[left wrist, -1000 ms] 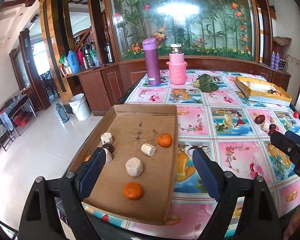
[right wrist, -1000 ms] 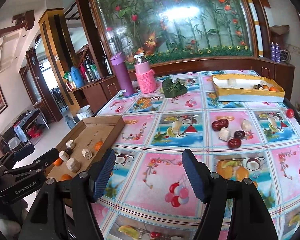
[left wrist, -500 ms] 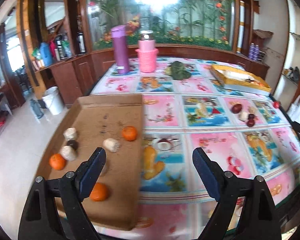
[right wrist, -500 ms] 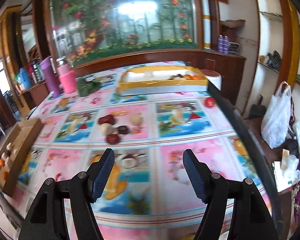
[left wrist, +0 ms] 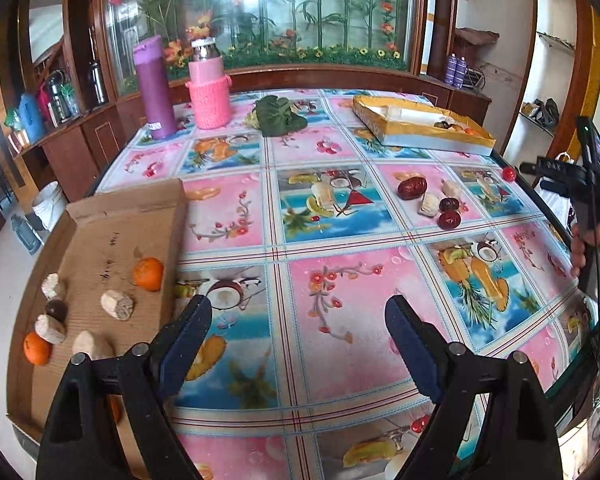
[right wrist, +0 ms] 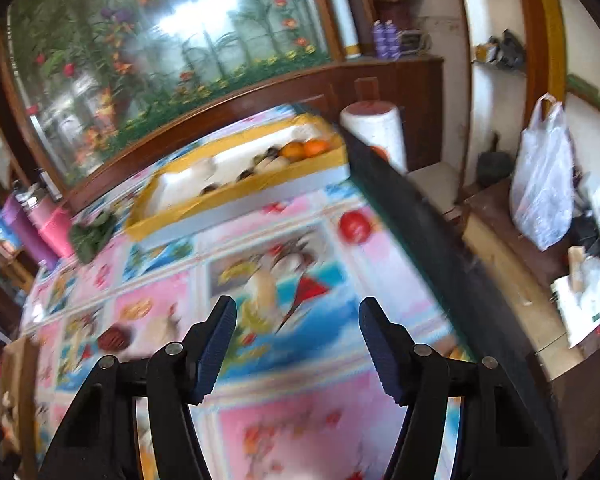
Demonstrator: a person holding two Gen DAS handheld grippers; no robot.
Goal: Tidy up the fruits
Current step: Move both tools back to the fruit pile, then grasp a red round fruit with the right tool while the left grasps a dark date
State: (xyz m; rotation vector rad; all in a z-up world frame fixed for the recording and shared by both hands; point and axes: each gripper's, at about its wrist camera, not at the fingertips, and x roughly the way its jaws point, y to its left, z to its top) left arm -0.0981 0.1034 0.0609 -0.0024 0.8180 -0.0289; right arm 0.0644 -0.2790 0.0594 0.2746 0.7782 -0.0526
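Note:
A brown cardboard tray (left wrist: 100, 224) at the table's left holds small oranges (left wrist: 148, 274) and pale fruit pieces (left wrist: 117, 305). A yellow box (left wrist: 420, 138) at the far right holds more fruit; it also shows in the right wrist view (right wrist: 236, 196). Loose red dates (left wrist: 412, 188) and pale pieces lie between them. A small red fruit (right wrist: 355, 227) lies near the right edge. My left gripper (left wrist: 298, 322) is open and empty over the tablecloth. My right gripper (right wrist: 298, 322) is open and empty, seen from the left wrist at the right edge (left wrist: 580, 176).
A purple flask (left wrist: 155, 88), a pink-sleeved flask (left wrist: 209, 92) and a green leafy bundle (left wrist: 278, 116) stand at the table's far side. Beyond the right edge (right wrist: 412, 208) are a white plastic bag (right wrist: 542, 192) and a low wooden bench.
The left gripper has swung right, from above the cardboard tray to over the tablecloth. The right gripper has swung right and forward toward the yellow box and table edge; its view is blurred.

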